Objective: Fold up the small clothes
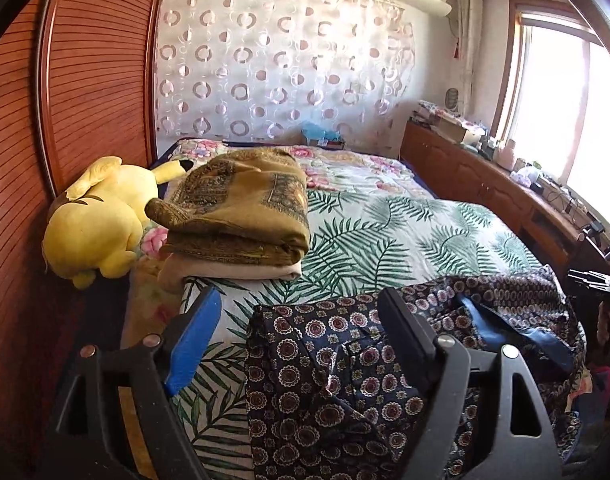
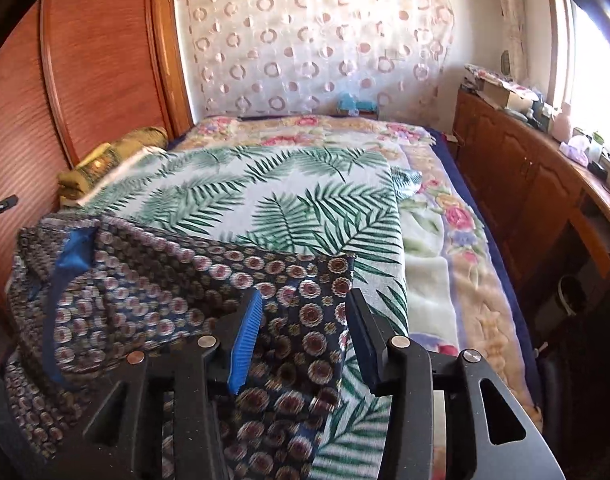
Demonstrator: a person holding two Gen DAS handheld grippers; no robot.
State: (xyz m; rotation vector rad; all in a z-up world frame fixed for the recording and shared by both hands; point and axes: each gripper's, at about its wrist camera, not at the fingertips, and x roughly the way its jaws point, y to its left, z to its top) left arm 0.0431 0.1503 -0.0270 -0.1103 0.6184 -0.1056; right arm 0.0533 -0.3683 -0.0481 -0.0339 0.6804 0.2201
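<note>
Ahead of both jaws, bed: we see a leaf-print sheet (image 1: 385, 232) spread over a floral blanket (image 2: 445, 216), running away from our fingertips toward the circle-patterned curtain (image 1: 281, 60).
Wardrobe: a reddish wooden wardrobe (image 1: 93, 72) stands to the left of our left jaws, alongside the bed.
Garment: the dark medallion-print garment (image 1: 325, 380) lies rumpled on the near edge of the sheet, directly under and between both pairs of jaws; a blue lining (image 2: 71, 256) shows at a fold to the left of our right jaws.
Folded pile: olive patterned cloths (image 1: 241, 208) sit stacked beyond our left jaws, well apart from the garment.
Plush: a yellow toy (image 1: 97, 220) lies just left of that pile.
Left gripper (image 1: 297, 308): our jaws stand wide apart above the garment, holding nothing.
Right gripper (image 2: 305, 304): our jaws are spread, the garment's corner lying between them, ungripped.
</note>
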